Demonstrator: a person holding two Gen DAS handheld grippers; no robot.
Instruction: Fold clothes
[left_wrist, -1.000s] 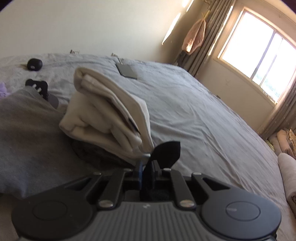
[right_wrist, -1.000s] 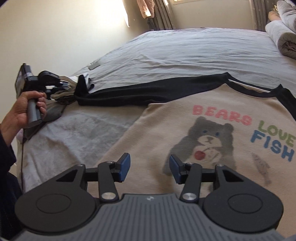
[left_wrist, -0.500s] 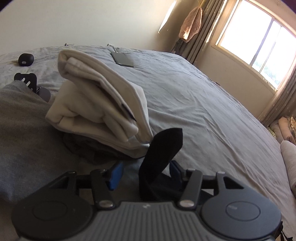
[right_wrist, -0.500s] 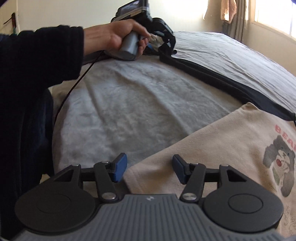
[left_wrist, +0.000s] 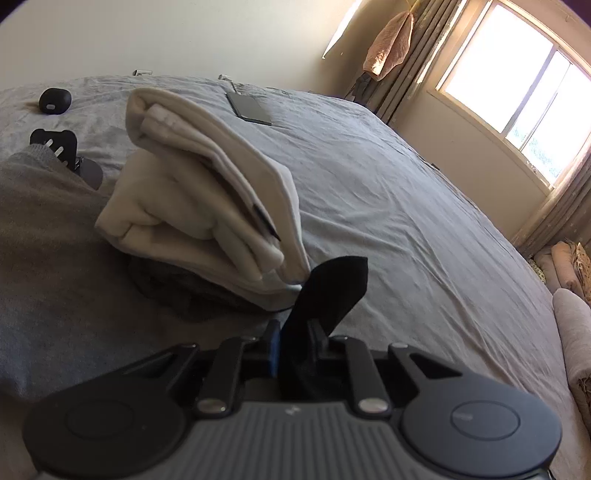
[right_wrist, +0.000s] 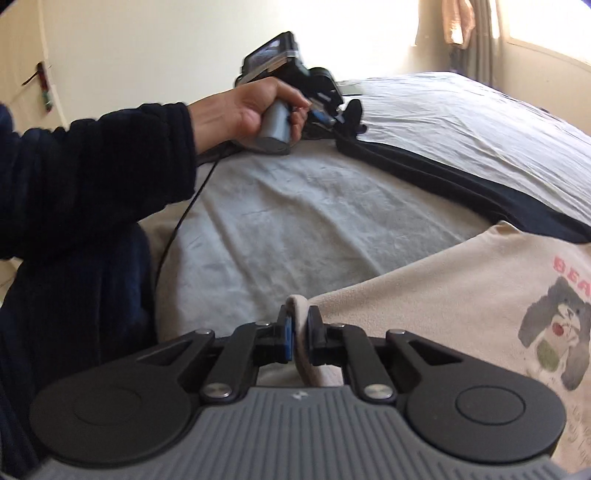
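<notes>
A cream sweatshirt with black sleeves and a printed grey bear (right_wrist: 480, 295) lies spread flat on the grey-sheeted bed (right_wrist: 314, 221). Its cream hem corner is bunched between the closing jaws of the right gripper (right_wrist: 299, 334), whose pads pinch the fabric. The black sleeve cuff (left_wrist: 328, 291) stands up between the closing jaws of the left gripper (left_wrist: 293, 341), pinched there; the right wrist view shows a hand in a dark ribbed sleeve (right_wrist: 255, 110) holding that tool. Just beyond the cuff sits a folded stack of cream garments (left_wrist: 199, 192) over something dark, beside a grey blanket (left_wrist: 48, 240).
</notes>
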